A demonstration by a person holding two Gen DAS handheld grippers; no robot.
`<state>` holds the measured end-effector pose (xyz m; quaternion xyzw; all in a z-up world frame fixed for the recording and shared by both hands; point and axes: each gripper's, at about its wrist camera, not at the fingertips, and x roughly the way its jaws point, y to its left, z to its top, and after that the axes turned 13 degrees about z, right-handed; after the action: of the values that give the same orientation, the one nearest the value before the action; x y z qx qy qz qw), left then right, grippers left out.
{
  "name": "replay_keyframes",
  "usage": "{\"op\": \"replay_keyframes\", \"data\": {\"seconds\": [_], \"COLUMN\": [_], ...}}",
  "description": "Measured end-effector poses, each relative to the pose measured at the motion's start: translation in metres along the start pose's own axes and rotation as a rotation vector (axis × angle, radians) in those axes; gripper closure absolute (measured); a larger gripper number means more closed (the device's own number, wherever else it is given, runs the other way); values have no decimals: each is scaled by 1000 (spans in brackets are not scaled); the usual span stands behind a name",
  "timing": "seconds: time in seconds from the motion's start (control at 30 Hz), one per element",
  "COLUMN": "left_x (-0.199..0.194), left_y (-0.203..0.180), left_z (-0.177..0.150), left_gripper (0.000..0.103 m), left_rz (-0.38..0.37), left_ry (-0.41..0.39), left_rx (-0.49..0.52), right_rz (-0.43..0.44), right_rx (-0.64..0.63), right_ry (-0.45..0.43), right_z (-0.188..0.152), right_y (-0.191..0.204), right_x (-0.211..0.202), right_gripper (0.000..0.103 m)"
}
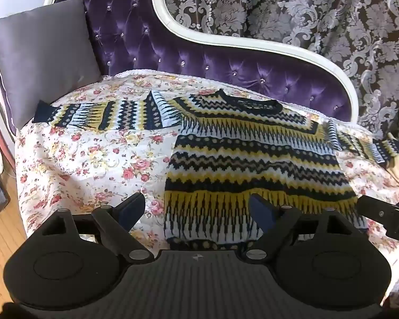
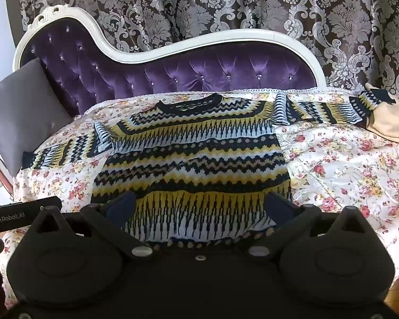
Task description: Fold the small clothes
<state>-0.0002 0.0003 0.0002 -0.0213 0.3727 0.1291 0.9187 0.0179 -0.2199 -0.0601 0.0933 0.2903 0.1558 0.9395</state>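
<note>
A small knit sweater (image 1: 252, 159) with navy, yellow and white zigzag bands lies flat on the floral quilt (image 1: 93, 159), both sleeves spread sideways, hem nearest me. My left gripper (image 1: 196, 210) is open and empty, hovering over the hem's left corner. The right gripper's edge (image 1: 385, 218) shows at the right of that view. In the right wrist view the sweater (image 2: 194, 154) lies centred and my right gripper (image 2: 199, 207) is open and empty above the hem. The left gripper's body (image 2: 21, 215) shows at that view's left edge.
The quilt covers a purple tufted chaise (image 1: 199, 61) with a white frame. A grey cushion (image 1: 42, 58) leans at its left end. A beige cloth (image 2: 388, 122) lies by the right sleeve cuff. Patterned curtains (image 2: 226, 5) hang behind. Wooden floor (image 1: 0, 239) lies left.
</note>
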Motion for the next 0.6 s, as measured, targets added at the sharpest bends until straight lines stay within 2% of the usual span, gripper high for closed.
{"op": "replay_keyframes", "data": {"seconds": [0.27,0.33,0.6], "left_x": [0,0,0], "left_y": [-3,-3,-4], "left_z": [-1,-1,-2], "left_gripper": [19,19,19], "left_rz": [15,15,17], "left_ry": [-9,-10,-11], "left_rx": [17,20,21], "right_rz": [29,-7,-1], "right_rx": [30,-19,-12], "right_ry": [8,5,8], "right_z": [-1,-2,-1], "right_y": [2,6,5], "right_x": [1,2,2], "right_gripper": [1,1,1]}}
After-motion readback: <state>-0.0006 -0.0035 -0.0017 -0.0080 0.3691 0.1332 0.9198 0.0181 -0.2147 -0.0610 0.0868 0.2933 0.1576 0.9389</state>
